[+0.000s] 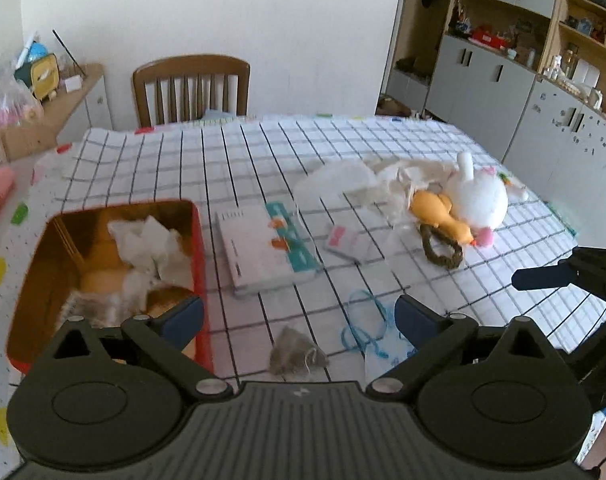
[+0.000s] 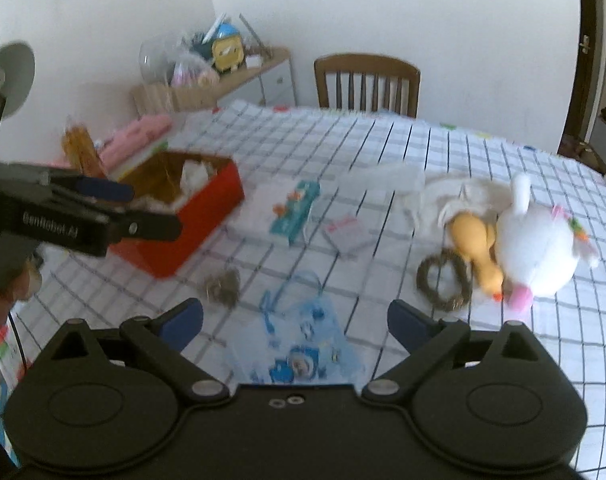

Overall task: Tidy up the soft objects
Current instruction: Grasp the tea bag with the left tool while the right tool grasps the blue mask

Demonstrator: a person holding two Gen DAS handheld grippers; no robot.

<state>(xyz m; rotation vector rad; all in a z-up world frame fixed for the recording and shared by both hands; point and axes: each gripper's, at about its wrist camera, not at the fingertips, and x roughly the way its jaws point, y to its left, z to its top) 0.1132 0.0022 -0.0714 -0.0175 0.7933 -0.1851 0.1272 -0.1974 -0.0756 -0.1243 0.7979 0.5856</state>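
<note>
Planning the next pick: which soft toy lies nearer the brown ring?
The orange plush, whose lower end overlaps the ring; the white plush lies beyond it.

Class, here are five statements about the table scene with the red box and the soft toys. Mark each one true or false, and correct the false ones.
1. The left tool is shut on a toy. False: it is open and holds nothing.
2. The red box already holds some white soft items. True.
3. The white plush toy lies inside the red box. False: it lies on the checked tablecloth, outside the box.
4. The yellow duck toy lies against the white plush toy. True.
5. The right tool grips the blue drawstring pouch. False: it is open above the pouch.
</note>
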